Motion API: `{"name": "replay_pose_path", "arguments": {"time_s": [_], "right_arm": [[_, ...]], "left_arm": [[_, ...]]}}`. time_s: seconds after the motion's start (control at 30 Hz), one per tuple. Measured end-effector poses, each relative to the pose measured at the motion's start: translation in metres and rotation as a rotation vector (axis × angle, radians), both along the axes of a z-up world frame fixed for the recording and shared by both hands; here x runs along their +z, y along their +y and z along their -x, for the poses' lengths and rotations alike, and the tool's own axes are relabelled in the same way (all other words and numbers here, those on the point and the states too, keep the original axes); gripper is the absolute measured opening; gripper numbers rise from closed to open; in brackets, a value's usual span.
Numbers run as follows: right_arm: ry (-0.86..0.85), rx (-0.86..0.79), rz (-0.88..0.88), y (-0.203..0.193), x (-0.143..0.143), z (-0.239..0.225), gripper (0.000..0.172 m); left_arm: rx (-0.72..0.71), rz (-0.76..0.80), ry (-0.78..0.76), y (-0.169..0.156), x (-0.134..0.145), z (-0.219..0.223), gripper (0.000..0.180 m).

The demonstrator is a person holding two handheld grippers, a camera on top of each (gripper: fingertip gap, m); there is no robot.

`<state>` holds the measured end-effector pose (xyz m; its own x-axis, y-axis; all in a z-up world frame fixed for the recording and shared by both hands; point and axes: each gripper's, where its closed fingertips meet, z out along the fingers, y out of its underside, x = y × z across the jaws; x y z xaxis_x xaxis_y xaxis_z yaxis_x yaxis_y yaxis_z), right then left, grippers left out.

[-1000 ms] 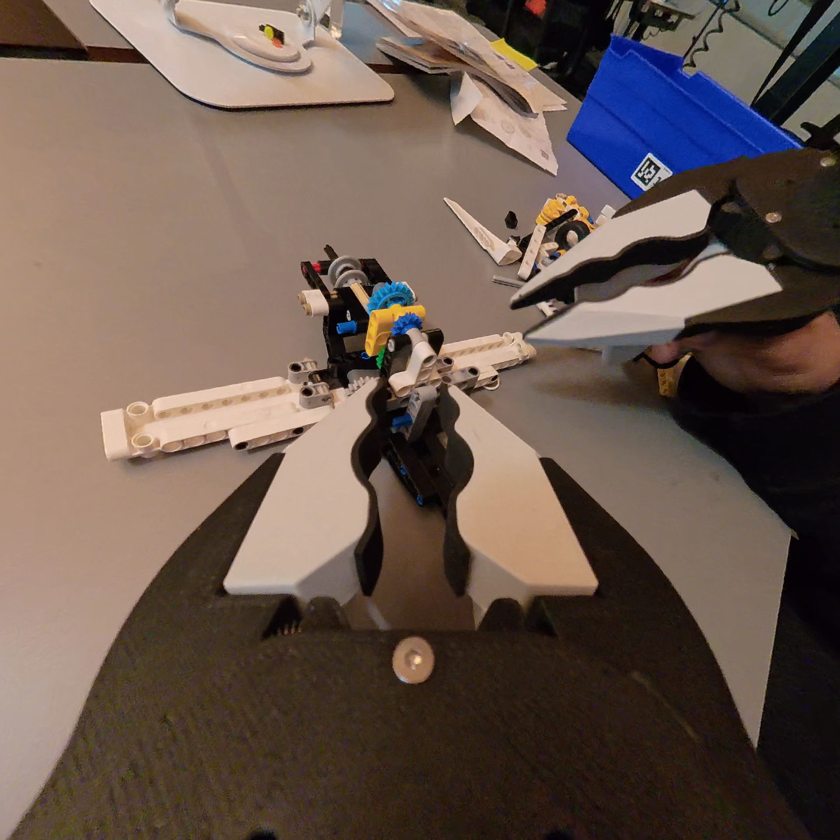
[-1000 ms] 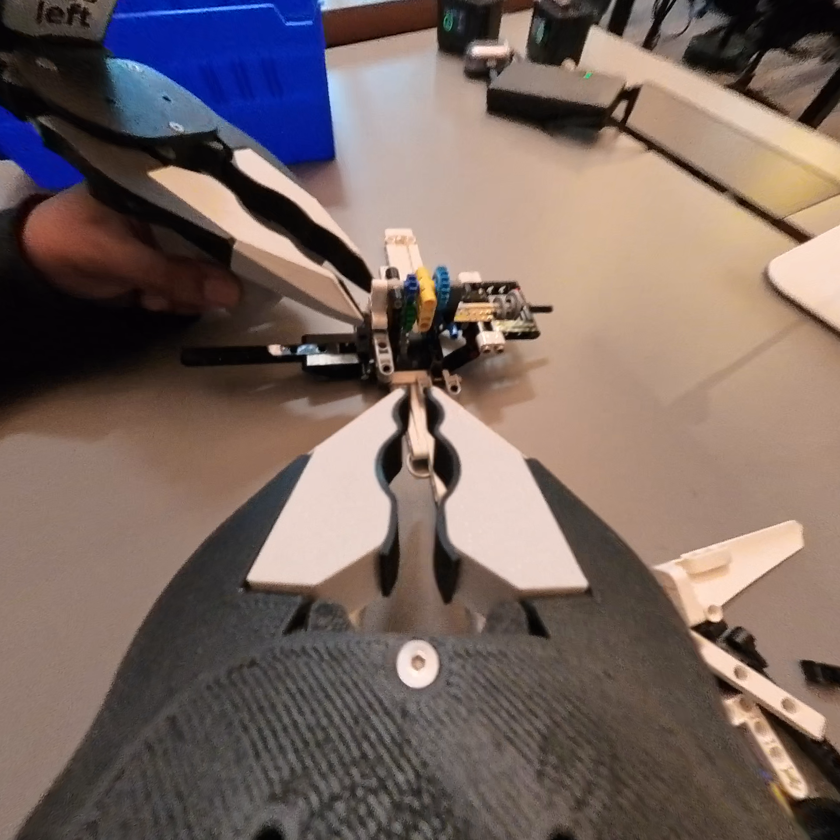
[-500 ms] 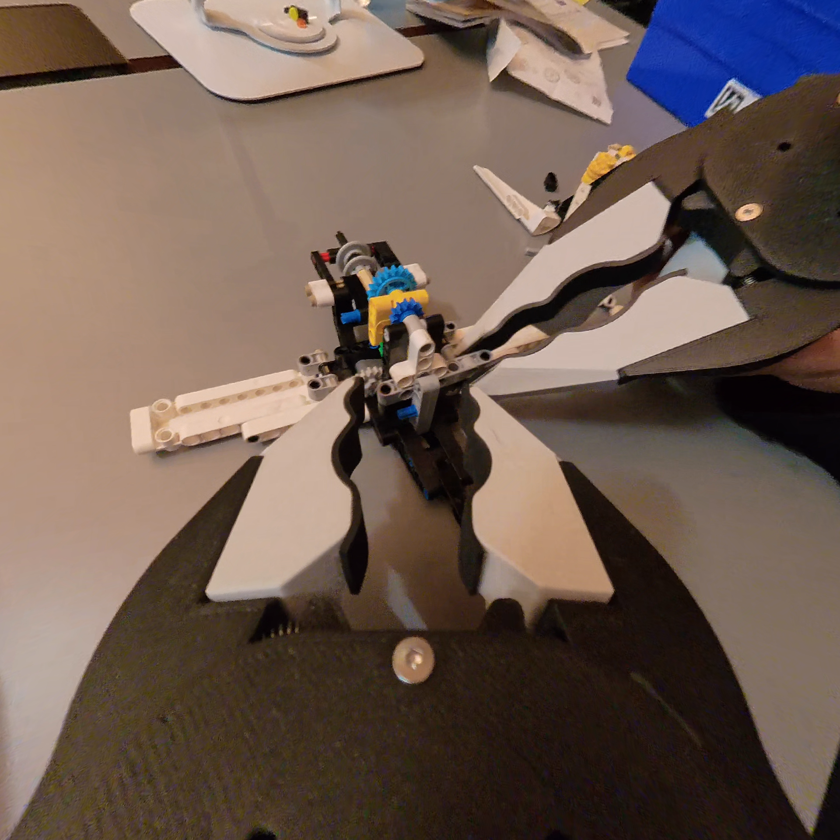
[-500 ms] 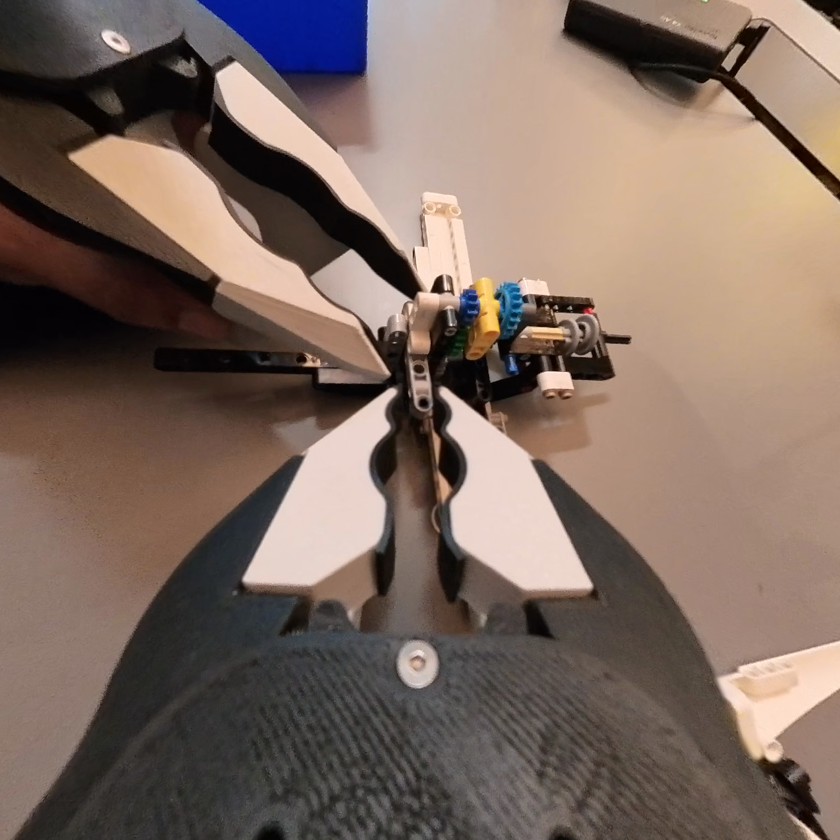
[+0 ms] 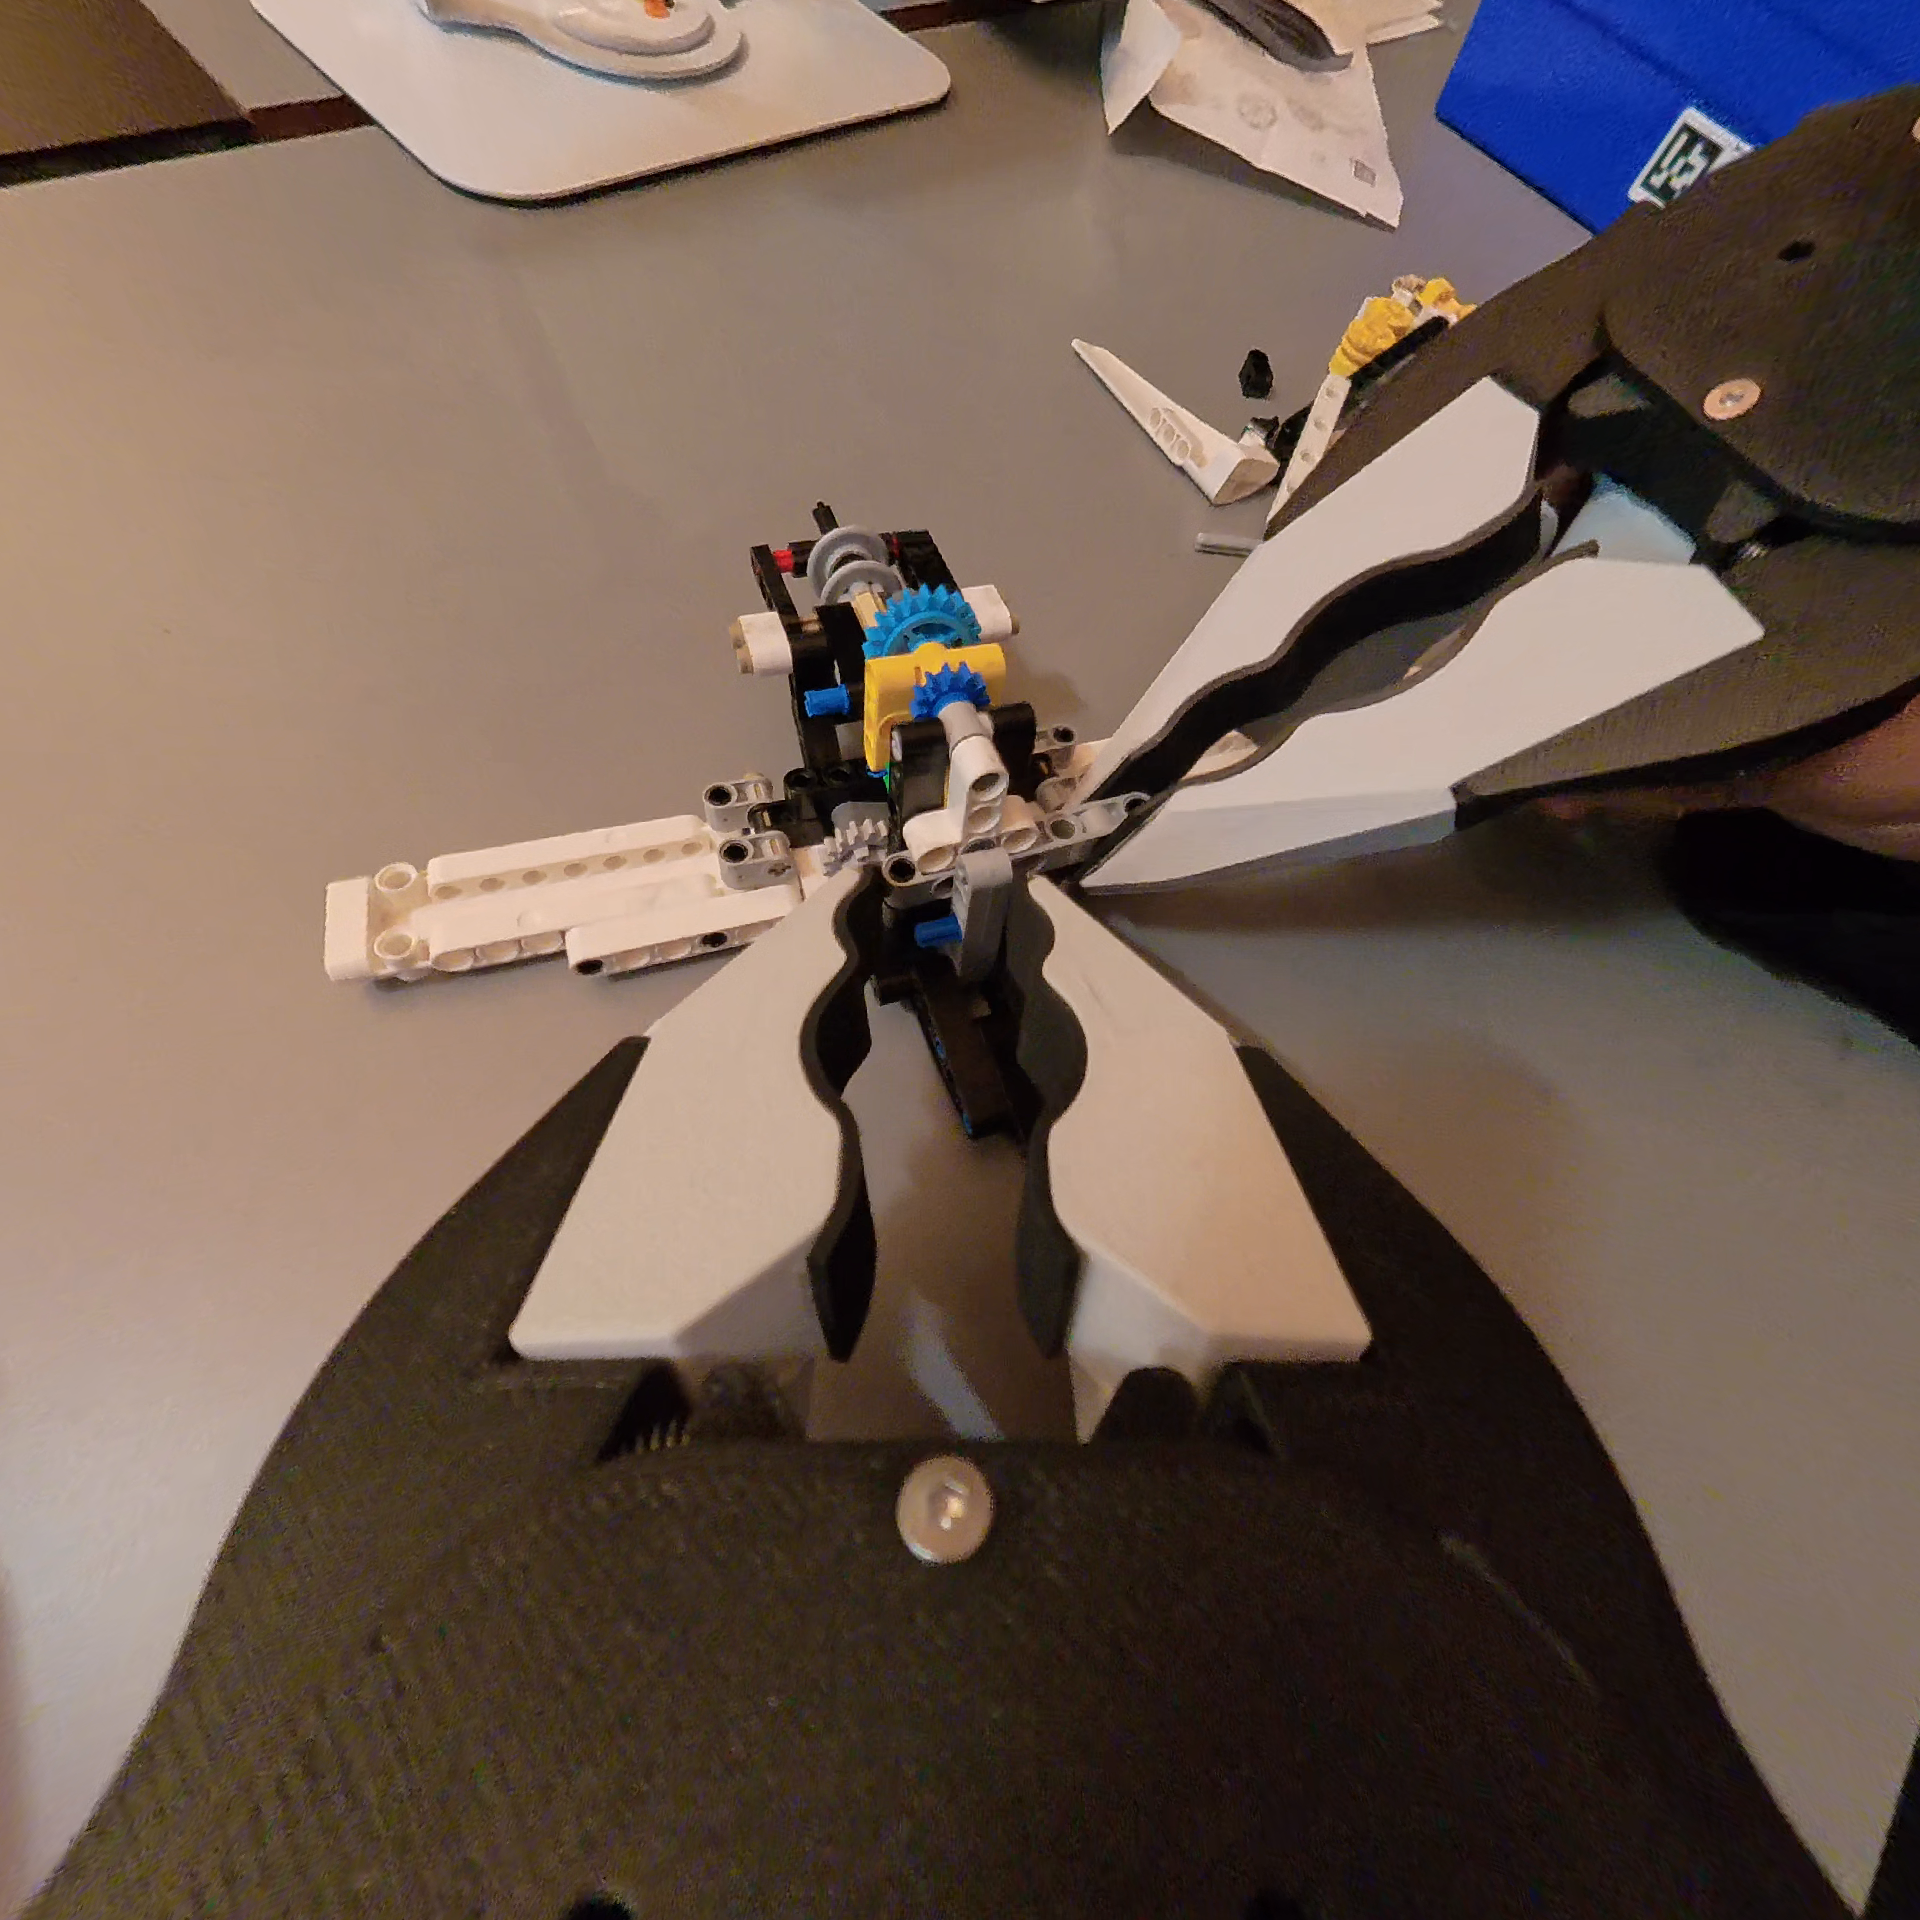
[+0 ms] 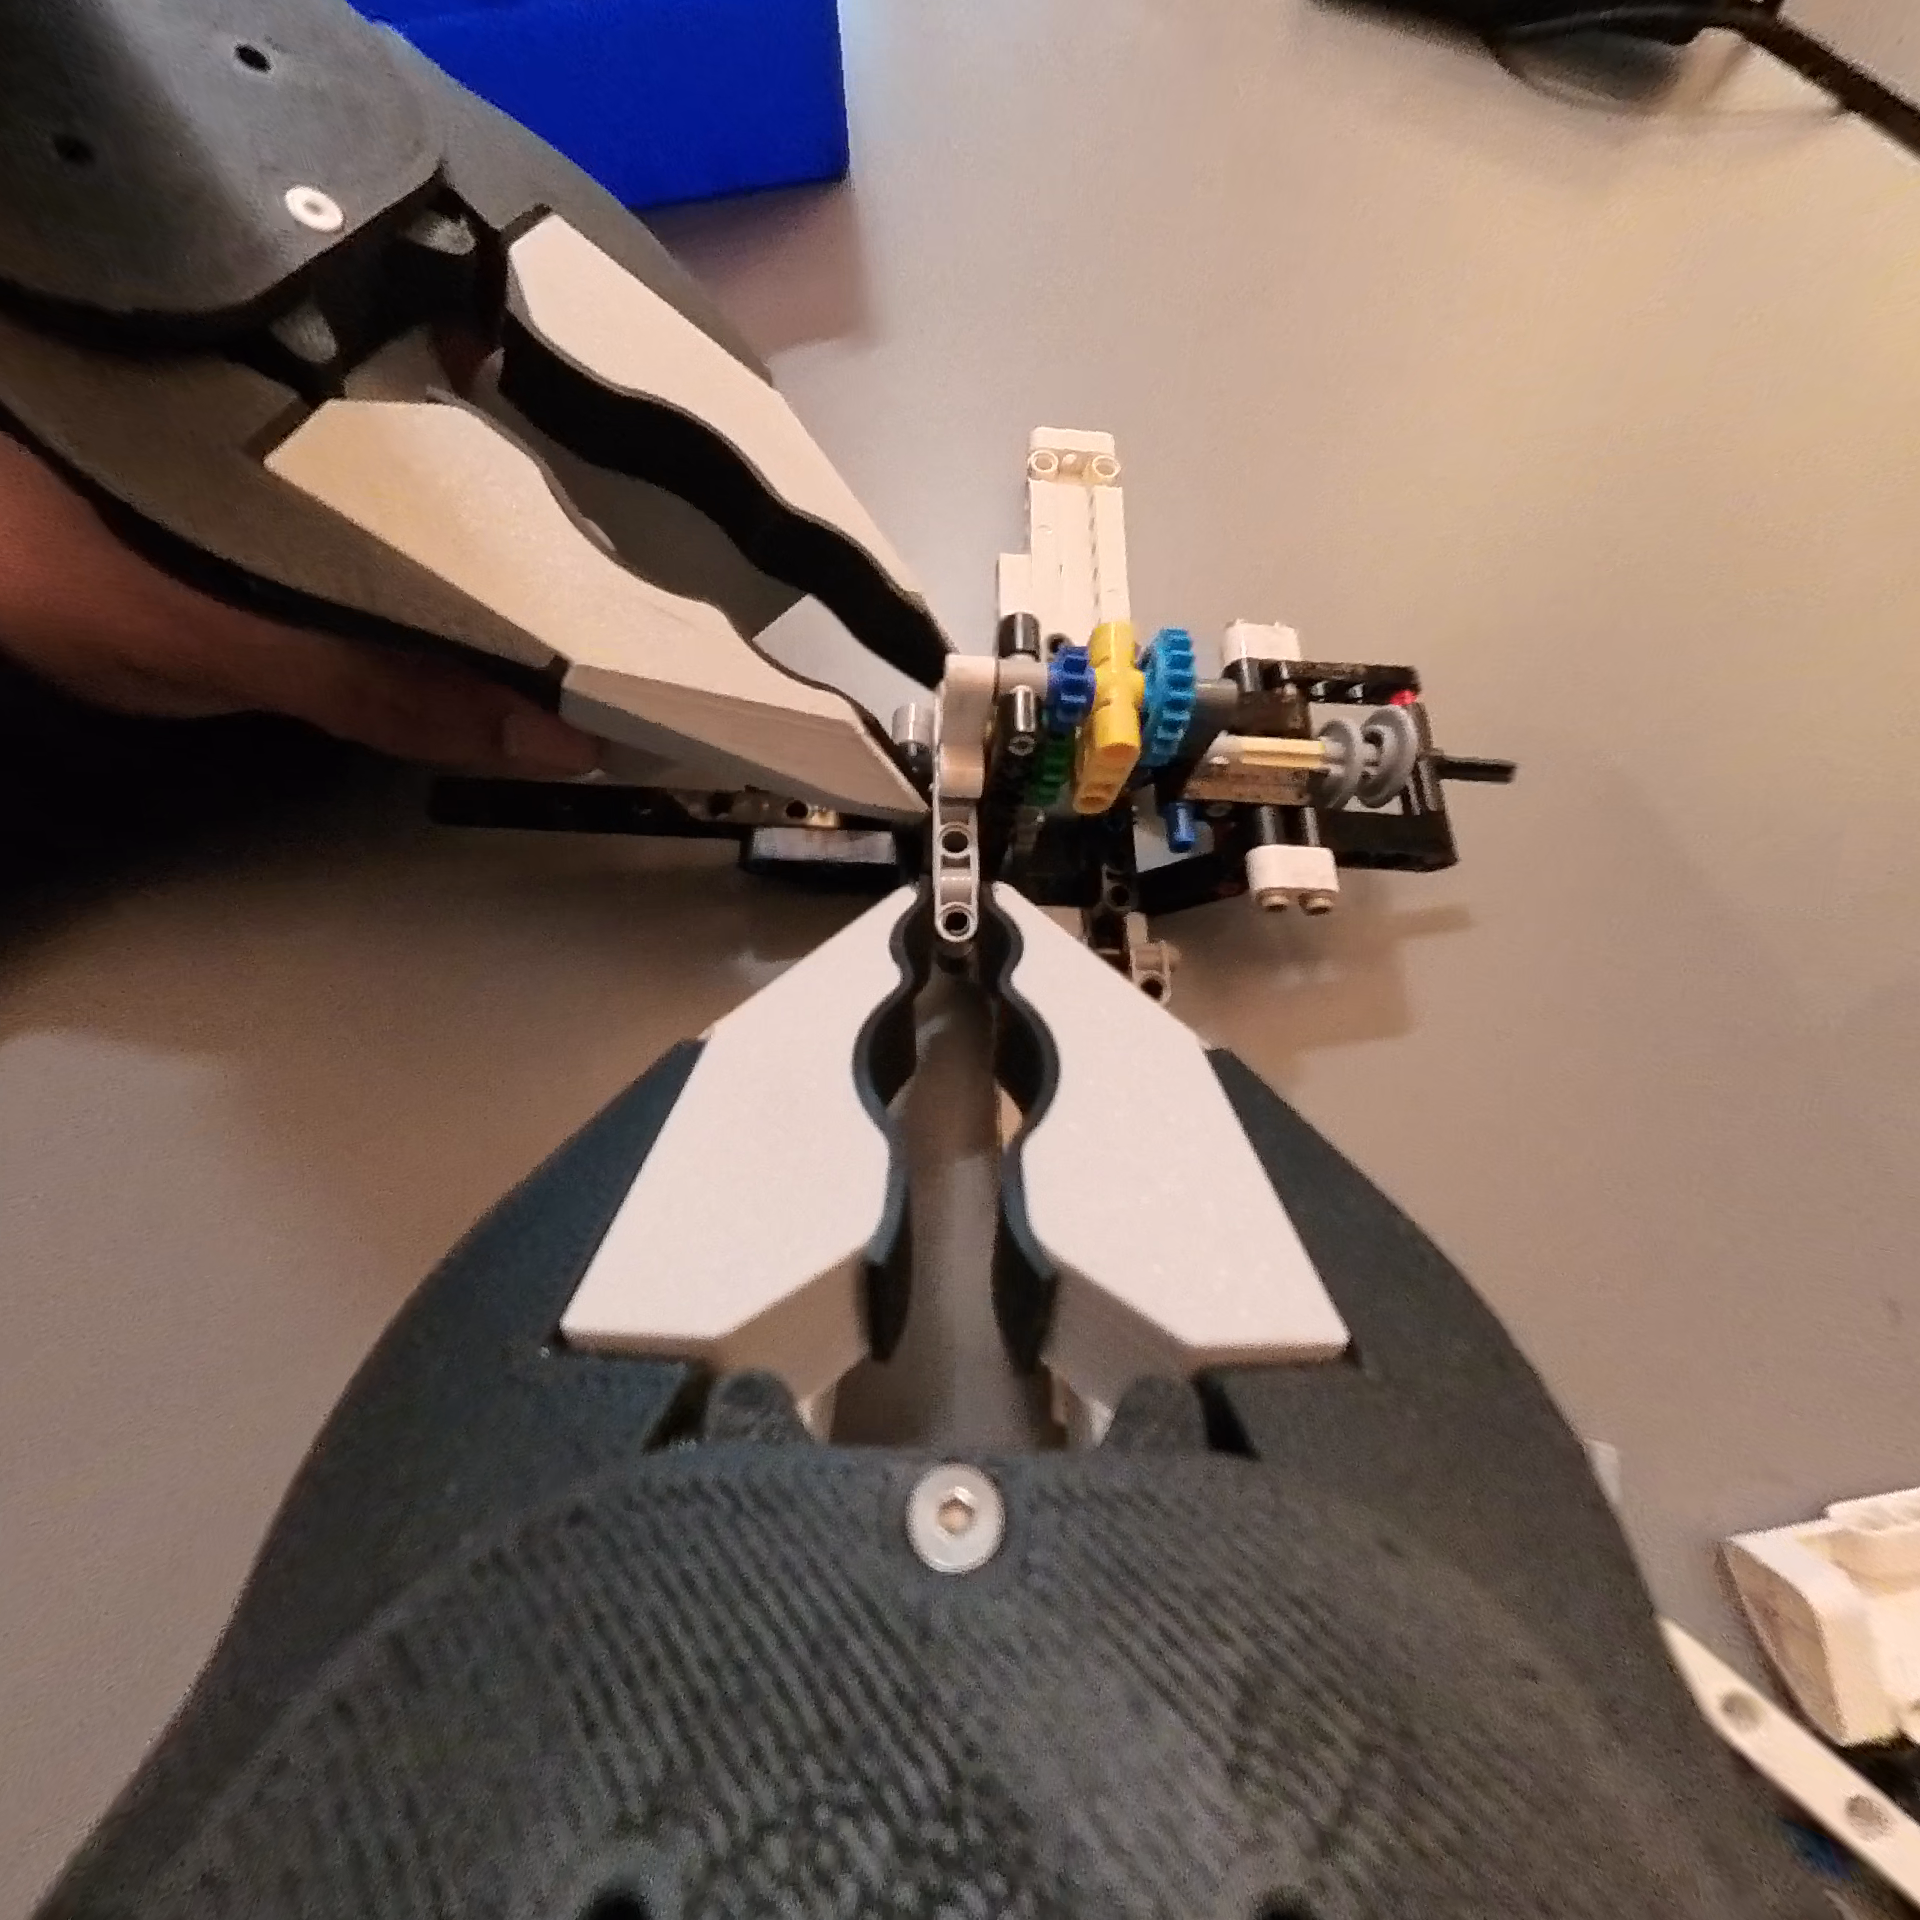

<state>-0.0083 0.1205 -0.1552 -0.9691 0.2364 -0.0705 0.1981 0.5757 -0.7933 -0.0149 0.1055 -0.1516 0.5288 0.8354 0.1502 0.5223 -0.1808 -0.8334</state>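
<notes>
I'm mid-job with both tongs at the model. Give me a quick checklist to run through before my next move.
1. Left tongs closed on the black rear of the brick model: ok.
2. Right tongs pinching the thin grey beam: ok.
3. Model resting on the table: ok.
4. Clearance between the two tongs: not ok, their tips crowd together at the model.
5. Loose white parts away from both tongs: ok.

Both cameras sit low and close over the grey table (image 5: pixel 312 468), each looking forward along its own fingers at the brick model (image 5: pixel 914 727) (image 6: pixel 1122 727). They face it from crossing sides, and each view catches the other gripper beside the model; both share the blue bin (image 5: pixel 1610 94) (image 6: pixel 665 94) beyond.
</notes>
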Motion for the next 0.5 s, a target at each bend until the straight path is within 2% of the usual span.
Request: {"name": "replay_pose_path", "arguments": {"time_s": [0.17, 0.5], "right_arm": [[-0.065, -0.024, 0.025, 0.0033, 0.0011, -0.0006, 0.006], [-0.065, -0.059, 0.028, 0.0076, 0.0001, -0.0023, 0.006]], "left_arm": [[-0.009, 0.006, 0.007, 0.0013, 0.0006, -0.0003, 0.019], [-0.006, 0.014, 0.017, 0.0047, 0.0013, -0.0004, 0.016]]}}
